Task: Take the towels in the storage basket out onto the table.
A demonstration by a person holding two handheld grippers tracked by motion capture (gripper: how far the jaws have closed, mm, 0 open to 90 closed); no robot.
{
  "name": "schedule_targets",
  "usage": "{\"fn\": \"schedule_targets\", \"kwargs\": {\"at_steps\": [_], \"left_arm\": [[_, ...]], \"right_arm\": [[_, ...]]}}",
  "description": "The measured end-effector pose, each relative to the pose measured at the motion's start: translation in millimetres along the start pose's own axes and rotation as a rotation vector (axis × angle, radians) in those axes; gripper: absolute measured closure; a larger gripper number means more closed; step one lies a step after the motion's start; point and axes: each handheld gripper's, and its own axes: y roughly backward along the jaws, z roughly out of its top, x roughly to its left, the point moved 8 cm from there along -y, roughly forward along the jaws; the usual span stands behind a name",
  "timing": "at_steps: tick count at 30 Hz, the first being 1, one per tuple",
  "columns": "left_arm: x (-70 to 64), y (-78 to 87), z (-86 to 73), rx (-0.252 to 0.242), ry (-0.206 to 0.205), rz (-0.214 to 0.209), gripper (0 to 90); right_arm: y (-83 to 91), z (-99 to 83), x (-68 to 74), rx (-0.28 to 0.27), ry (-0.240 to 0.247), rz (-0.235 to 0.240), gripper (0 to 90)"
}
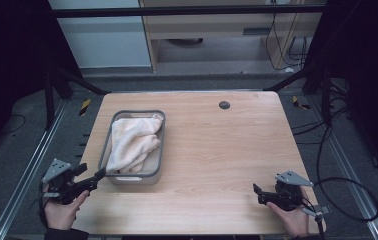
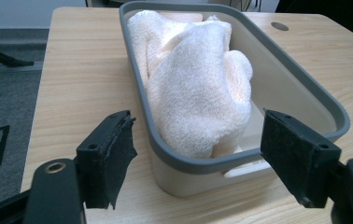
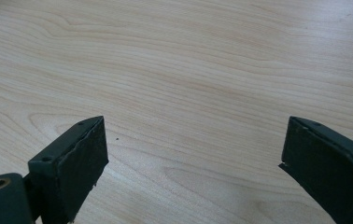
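Fluffy cream towel (image 2: 198,79) lies lengthwise, near to far, in a rounded grey-rimmed tub (image 2: 240,161); both the left gripper (image 2: 198,156) and the right gripper (image 3: 193,163) gape wide

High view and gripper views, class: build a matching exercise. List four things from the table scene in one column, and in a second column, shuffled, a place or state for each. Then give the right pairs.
Things:
1. towel
2. tub
3. left gripper
4. right gripper

Places or states:
A. open, above bare wood at the table's near right
B. crumpled inside the container
C. open, at the tub's near end
D. grey-rimmed, standing on the table's left half

Pairs: 1-B, 2-D, 3-C, 4-A
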Motion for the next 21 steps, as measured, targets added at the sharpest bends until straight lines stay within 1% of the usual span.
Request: {"fn": "schedule_targets", "kwargs": {"at_steps": [2, 4, 5, 8, 9, 11, 12, 14, 15, 16, 17, 18, 19, 20, 21], "left_arm": [[-3.5, -1.2, 5.0, -0.001, -0.012, -0.006, 25.1], [-4.7, -1.9, 6.1, 0.001, -0.013, -0.011, 24.8], [-7.6, -3.5, 10.3, 0.001, -0.020, -0.013, 24.9], [-10.8, -5.6, 14.1, 0.002, -0.024, -0.020, 24.8], [-13.9, -7.5, 18.4, 0.001, -0.027, -0.028, 24.7], [-15.1, -8.4, 20.0, 0.001, -0.028, -0.032, 24.7], [-16.9, -9.9, 23.2, -0.003, -0.032, -0.034, 24.8], [-19.7, -12.7, 28.2, -0.003, -0.043, -0.036, 24.9], [-22.8, -15.3, 32.7, -0.003, -0.049, -0.044, 24.9], [-22.8, -15.3, 32.7, -0.003, -0.049, -0.044, 24.9], [-26.7, -17.7, 38.2, -0.005, -0.061, -0.051, 24.9], [-26.7, -17.7, 38.2, -0.005, -0.061, -0.051, 24.8], [-29.8, -19.3, 42.3, -0.006, -0.068, -0.055, 24.7], [-29.8, -19.3, 42.3, -0.006, -0.068, -0.055, 24.5], [-31.7, -21.0, 45.3, -0.006, -0.071, -0.056, 24.4]], "right_arm": [[0.3, 0.0, 0.5, 0.002, -0.005, 0.004, 7.0], [-0.1, 0.0, 0.0, 0.000, 0.001, 0.000, 7.0], [-0.3, -0.1, -0.1, 0.002, -0.001, 0.000, 7.0], [0.0, -0.1, 0.2, 0.003, -0.006, 0.001, 7.0], [0.0, 0.0, 0.0, 0.002, -0.006, -0.001, 7.0], [0.3, 0.2, 0.2, 0.002, -0.012, 0.001, 7.0], [0.0, 0.2, -0.9, 0.000, -0.007, -0.002, 7.0], [0.1, -0.3, -0.4, 0.005, -0.017, 0.000, 7.0], [-0.8, -0.6, -1.4, 0.005, -0.007, -0.005, 7.0], [-1.0, -0.7, -1.5, 0.005, -0.004, -0.006, 7.0], [-0.9, -0.8, -1.6, 0.005, -0.005, -0.007, 7.0], [-0.9, -0.8, -1.6, 0.005, -0.005, -0.007, 7.0], [-0.6, -0.9, -1.6, 0.006, -0.009, -0.006, 6.9], [-0.6, -0.9, -1.6, 0.006, -0.009, -0.006, 6.9], [-0.2, -1.0, -1.8, 0.008, -0.019, -0.007, 7.0]]}}
